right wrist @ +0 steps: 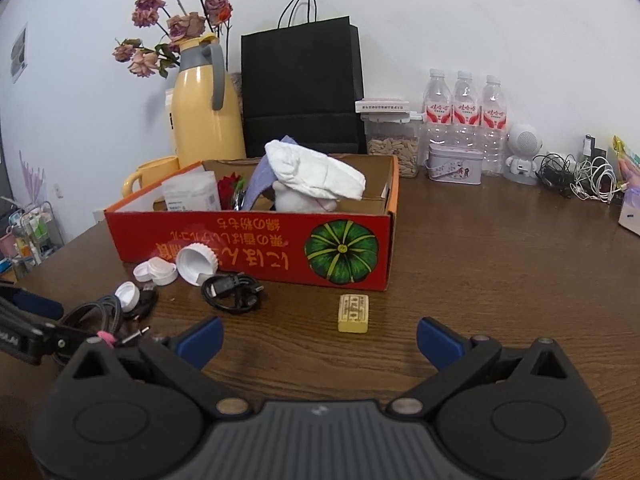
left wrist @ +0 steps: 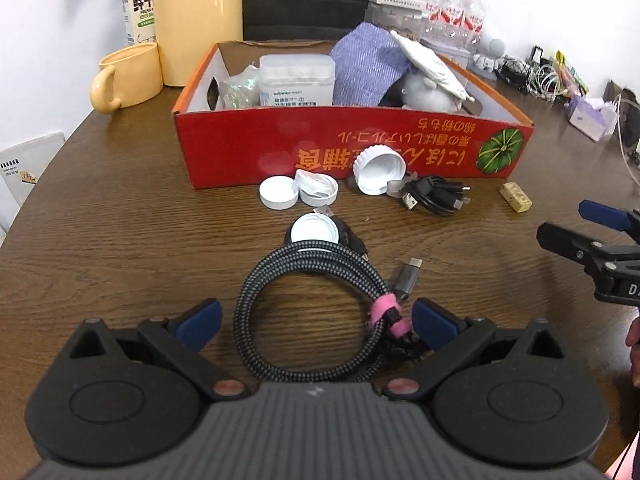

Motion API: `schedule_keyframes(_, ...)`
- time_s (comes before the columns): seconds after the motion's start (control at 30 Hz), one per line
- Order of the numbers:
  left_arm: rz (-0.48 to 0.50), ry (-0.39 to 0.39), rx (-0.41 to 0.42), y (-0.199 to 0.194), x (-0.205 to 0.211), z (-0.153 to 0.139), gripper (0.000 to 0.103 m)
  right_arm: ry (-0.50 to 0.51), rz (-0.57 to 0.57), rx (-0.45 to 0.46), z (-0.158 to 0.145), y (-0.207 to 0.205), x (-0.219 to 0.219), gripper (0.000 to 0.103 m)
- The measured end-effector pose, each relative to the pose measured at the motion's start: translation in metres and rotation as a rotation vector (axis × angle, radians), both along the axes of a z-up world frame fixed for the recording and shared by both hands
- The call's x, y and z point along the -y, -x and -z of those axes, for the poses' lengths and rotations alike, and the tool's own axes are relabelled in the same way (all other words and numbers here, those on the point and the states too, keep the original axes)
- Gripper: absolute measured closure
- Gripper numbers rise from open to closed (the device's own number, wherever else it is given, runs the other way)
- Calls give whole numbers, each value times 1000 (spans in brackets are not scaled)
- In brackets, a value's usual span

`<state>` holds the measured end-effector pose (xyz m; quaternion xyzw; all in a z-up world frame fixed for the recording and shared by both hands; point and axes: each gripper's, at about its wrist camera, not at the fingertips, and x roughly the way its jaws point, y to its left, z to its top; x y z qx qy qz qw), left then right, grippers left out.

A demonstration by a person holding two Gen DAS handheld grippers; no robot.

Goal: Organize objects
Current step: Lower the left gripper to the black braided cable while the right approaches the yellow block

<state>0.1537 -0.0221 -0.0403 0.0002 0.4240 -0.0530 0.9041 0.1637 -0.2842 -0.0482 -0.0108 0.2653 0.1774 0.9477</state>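
Left claw (left wrist: 316,320): jaws spread wide, blue pads (left wrist: 202,318) facing each other, nothing clamped between them, held low and level. Right claw (right wrist: 318,338): jaws likewise wide apart, empty, low and level, off to the left claw's right side. Part of a hand (left wrist: 633,344) shows behind the right claw.

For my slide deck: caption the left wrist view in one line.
Open left gripper straddles a coiled braided cable on the wooden table, red cardboard box beyond.
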Motion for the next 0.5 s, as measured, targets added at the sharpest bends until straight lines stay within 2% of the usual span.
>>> schedule_keyframes(0.1, 19, -34, -37, -6, 5, 7, 0, 0, -2, -7, 2, -1, -1, 0)
schedule_keyframes(0.17, 44, -69, -18, -5, 10, 10, 0, -1, -2, -11, 3, -2, -1, 0)
schedule_keyframes(0.3, 31, -57, 1, -6, 11, 12, 0, 1, -6, -29, 8, -4, -2, 0)
schedule_keyframes(0.5, 3, -47, 79, 5, 11, 16, 3, 3, -14, -48, 11, -7, -4, 0)
